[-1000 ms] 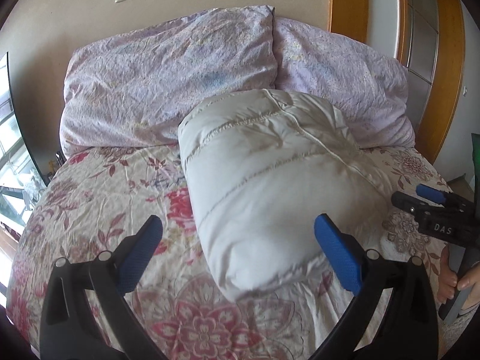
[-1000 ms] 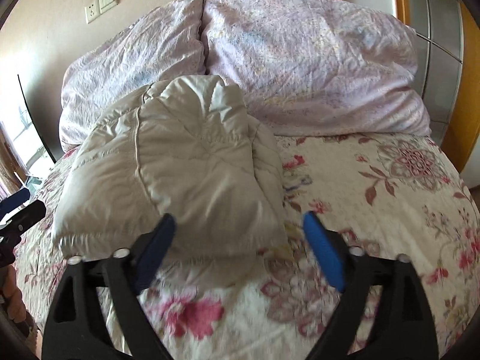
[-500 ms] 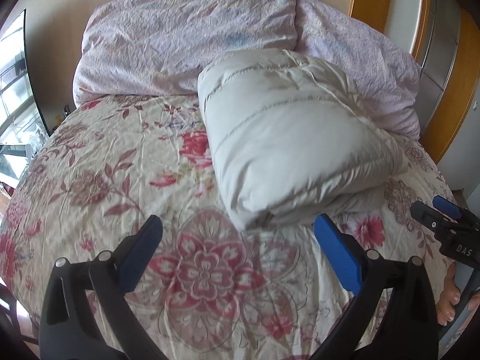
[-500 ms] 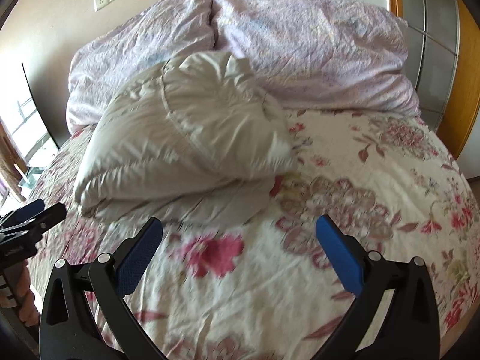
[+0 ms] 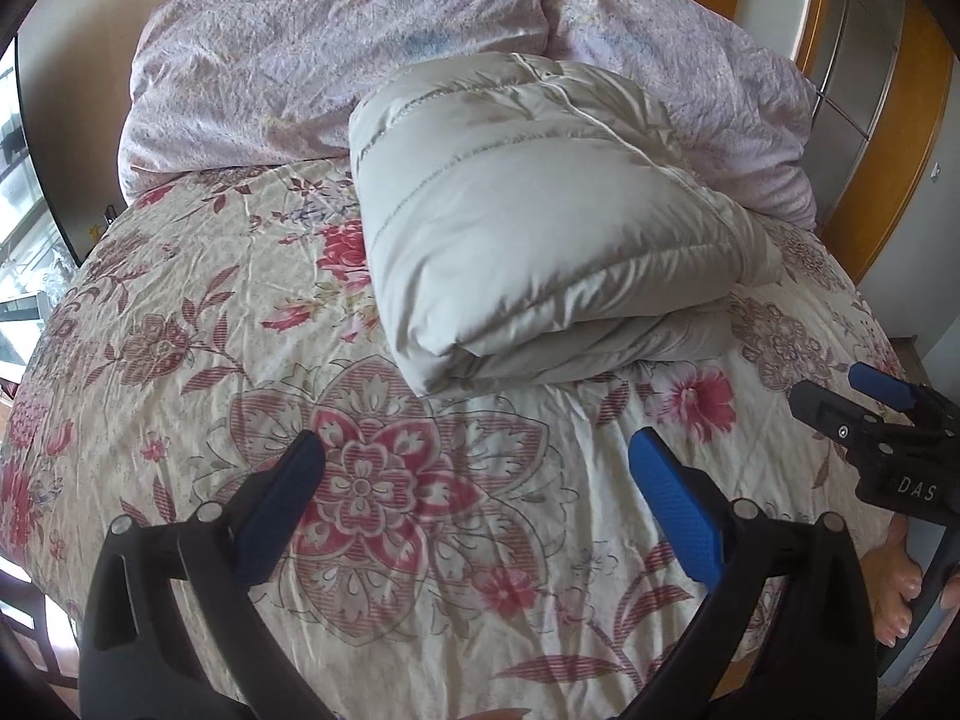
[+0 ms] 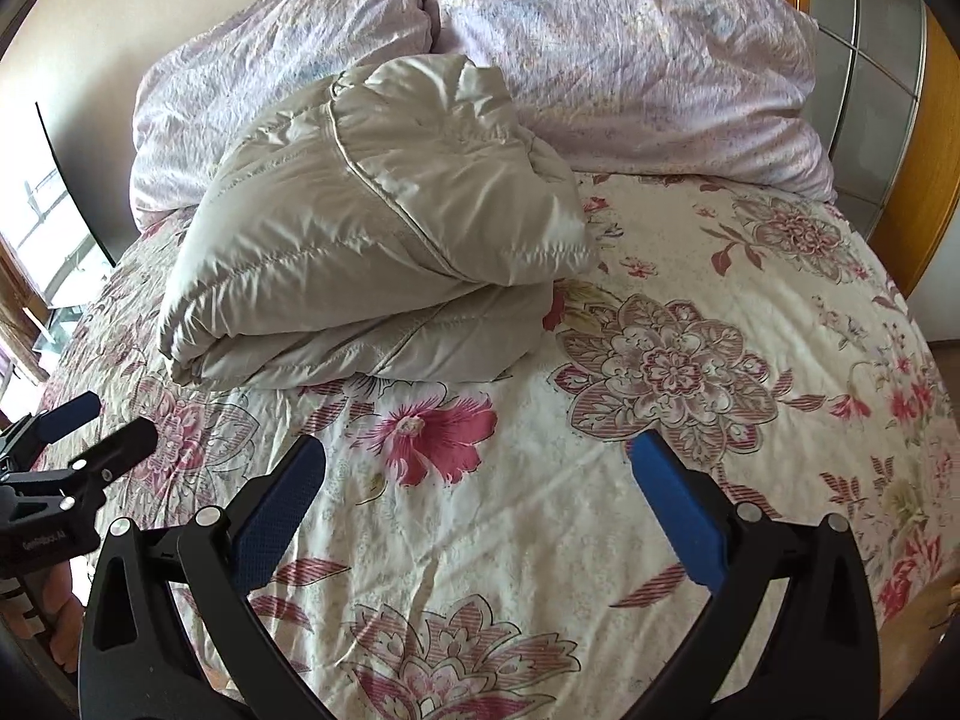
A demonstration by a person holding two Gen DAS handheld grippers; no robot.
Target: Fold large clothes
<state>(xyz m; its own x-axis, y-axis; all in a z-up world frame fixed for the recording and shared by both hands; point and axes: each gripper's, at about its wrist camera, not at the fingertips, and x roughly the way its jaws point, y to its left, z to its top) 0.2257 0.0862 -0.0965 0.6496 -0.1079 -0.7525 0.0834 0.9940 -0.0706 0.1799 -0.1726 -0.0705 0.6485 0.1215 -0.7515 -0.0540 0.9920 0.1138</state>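
Note:
A cream quilted down jacket (image 5: 528, 228) lies folded into a thick bundle on the floral bedspread (image 5: 360, 480), its far end against the pillows. The right wrist view shows the same jacket (image 6: 372, 228) left of centre. My left gripper (image 5: 474, 474) hangs open above the bedspread, short of the bundle's near edge, nothing between its blue pads. My right gripper (image 6: 474, 474) is open too, well back from the jacket and to its right. Each view catches the other gripper at its edge: the right one (image 5: 864, 408), the left one (image 6: 90, 426).
Two lilac pillows (image 6: 600, 48) lean on the headboard wall behind the jacket. A wooden frame and wardrobe panels (image 5: 870, 90) stand at the right. A window (image 5: 18, 240) lies to the left. A hand (image 5: 900, 588) grips the right tool's handle.
Both grippers have drawn back from the jacket toward the foot of the bed, so more bedspread lies between them and the bundle. The jacket stays folded and still.

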